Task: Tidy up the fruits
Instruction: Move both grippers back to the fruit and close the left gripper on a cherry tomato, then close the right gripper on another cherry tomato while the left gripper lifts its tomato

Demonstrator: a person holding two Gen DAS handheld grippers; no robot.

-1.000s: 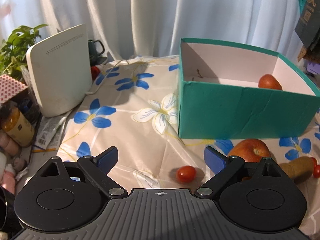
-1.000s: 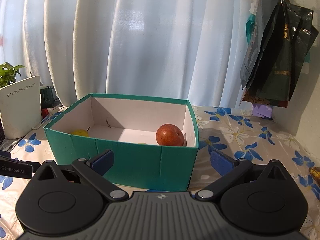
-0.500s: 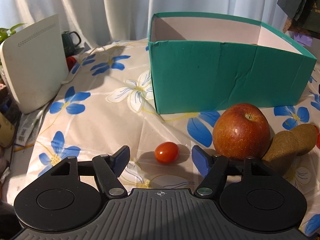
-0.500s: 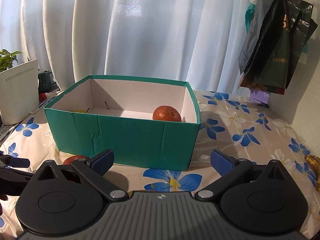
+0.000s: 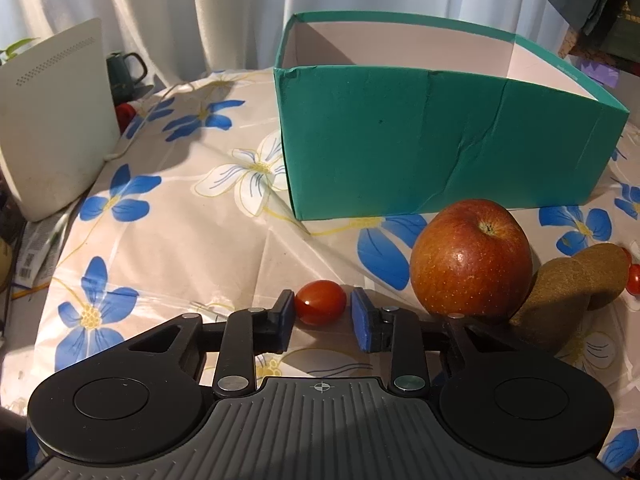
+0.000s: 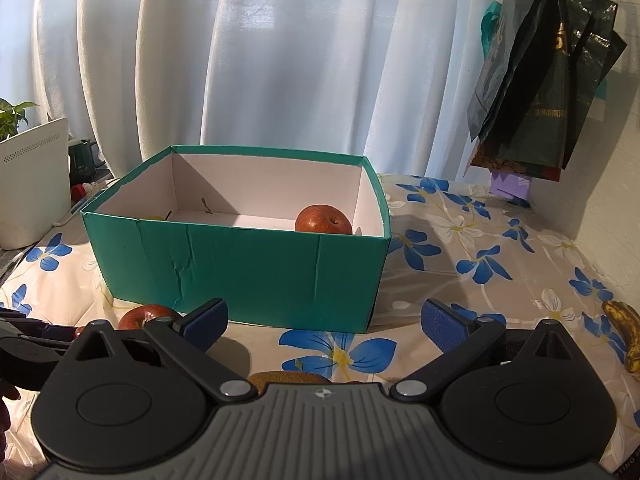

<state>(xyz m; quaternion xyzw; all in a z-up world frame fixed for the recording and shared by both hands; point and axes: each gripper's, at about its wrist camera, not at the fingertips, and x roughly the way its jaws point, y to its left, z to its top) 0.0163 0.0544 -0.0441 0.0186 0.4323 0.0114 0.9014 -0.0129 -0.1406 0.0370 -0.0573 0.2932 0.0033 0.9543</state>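
Cherry tomato between left hand-held gripper pads (touching).

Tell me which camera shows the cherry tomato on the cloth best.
The left wrist view. The cherry tomato sits whole and sunlit between the left gripper pads, near the apple. The right wrist view does not show it; that gripper's own body hides the near cloth.

1 cherry tomato lies on the cloth between blue pads; 1 red apple sits beside 1 kiwi.
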